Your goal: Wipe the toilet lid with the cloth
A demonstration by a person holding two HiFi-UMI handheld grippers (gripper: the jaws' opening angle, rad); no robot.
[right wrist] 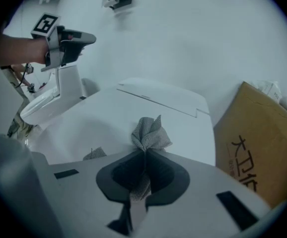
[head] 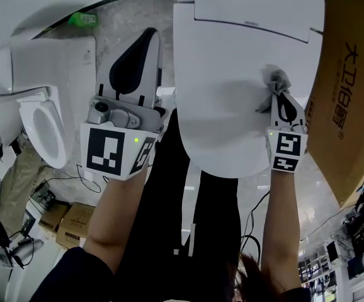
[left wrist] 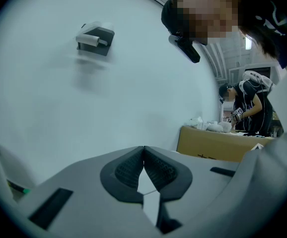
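Grey cloth (right wrist: pixel 151 133) clamped in right gripper (right wrist: pixel 144 155) over toilet lid (right wrist: pixel 176 120); left gripper (left wrist: pixel 143 151) pinched empty.

Cloth (right wrist: pixel 151 133) lower part hidden between right claw (right wrist: pixel 144 153) jaws; cardboard box (head: pixel 352 74) cut by frame edge.

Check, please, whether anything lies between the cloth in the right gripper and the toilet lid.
Nothing visible does. The right gripper is shut on the cloth, directly over the bare toilet lid. The cardboard box stands off to the lid's right, and the left gripper, shut and empty, is off to its left.
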